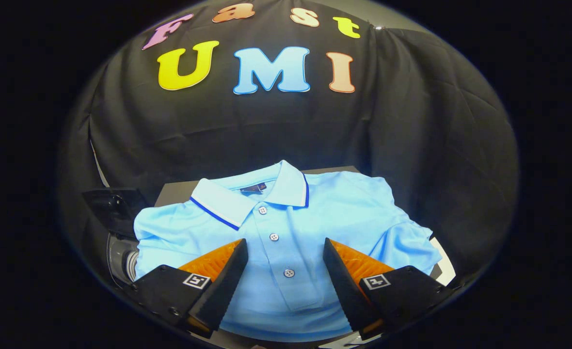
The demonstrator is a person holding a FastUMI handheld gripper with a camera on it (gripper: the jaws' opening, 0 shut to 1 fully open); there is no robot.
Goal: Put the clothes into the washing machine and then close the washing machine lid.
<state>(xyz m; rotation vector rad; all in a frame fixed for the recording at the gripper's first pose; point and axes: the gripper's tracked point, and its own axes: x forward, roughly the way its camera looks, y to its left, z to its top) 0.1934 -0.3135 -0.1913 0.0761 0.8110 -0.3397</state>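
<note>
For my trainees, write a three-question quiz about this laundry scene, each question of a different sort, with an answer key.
1. True or false: the tongs are shut on the polo shirt.
2. What lies between the two fingers? A) the collar B) the button placket C) a sleeve
3. Fill in: the shirt's collar is edged with a dark ____ stripe.

Key: 1. False; the fingers stand apart over the shirt. 2. B; the placket and its buttons run between them. 3. Blue.
</note>
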